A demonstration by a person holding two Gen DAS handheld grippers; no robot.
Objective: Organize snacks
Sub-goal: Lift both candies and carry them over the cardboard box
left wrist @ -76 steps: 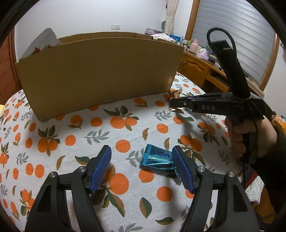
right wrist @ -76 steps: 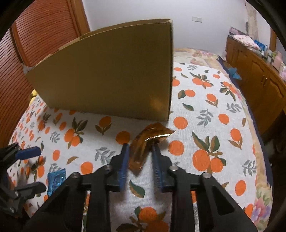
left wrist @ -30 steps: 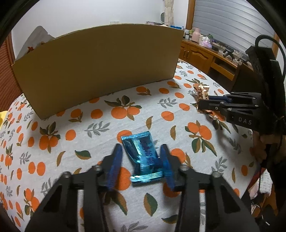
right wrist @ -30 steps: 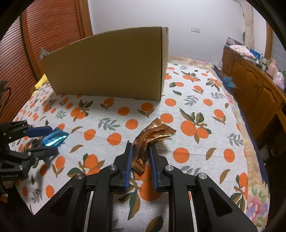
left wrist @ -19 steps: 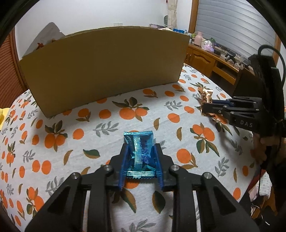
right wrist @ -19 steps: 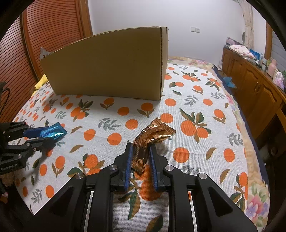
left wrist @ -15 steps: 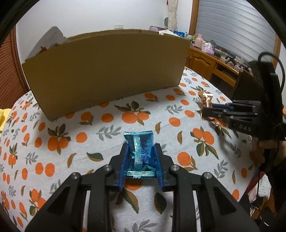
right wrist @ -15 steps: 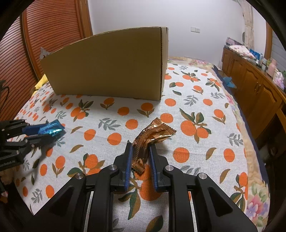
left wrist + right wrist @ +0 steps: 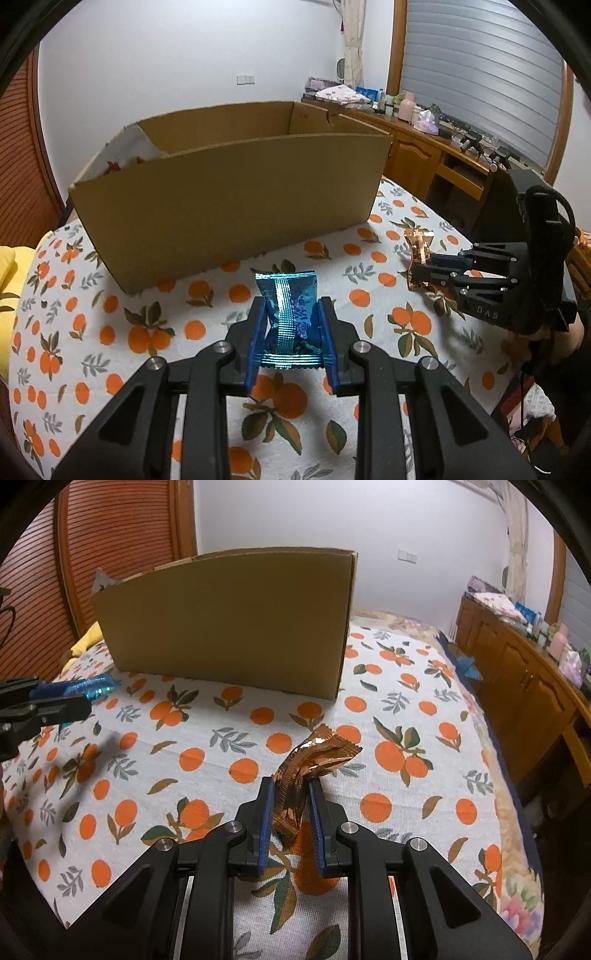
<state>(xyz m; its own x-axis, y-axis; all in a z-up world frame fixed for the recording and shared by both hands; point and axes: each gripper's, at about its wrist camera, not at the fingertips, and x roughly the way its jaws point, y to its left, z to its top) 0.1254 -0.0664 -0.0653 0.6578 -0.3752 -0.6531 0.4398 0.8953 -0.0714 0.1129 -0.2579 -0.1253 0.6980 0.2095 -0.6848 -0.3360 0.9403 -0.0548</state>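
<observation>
With both packets gripped, the carry step is in hand: left gripper [image 9: 291, 328] pinches the blue packet [image 9: 290, 314], right gripper [image 9: 291, 812] clamps the copper packet [image 9: 306, 771], both above the tablecloth [image 9: 221, 768]. Next, probably: lift over the cardboard box [image 9: 229, 195] rim, then let go.

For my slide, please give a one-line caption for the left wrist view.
Left gripper holds a blue snack packet before an open cardboard box on an orange-print cloth.
</observation>
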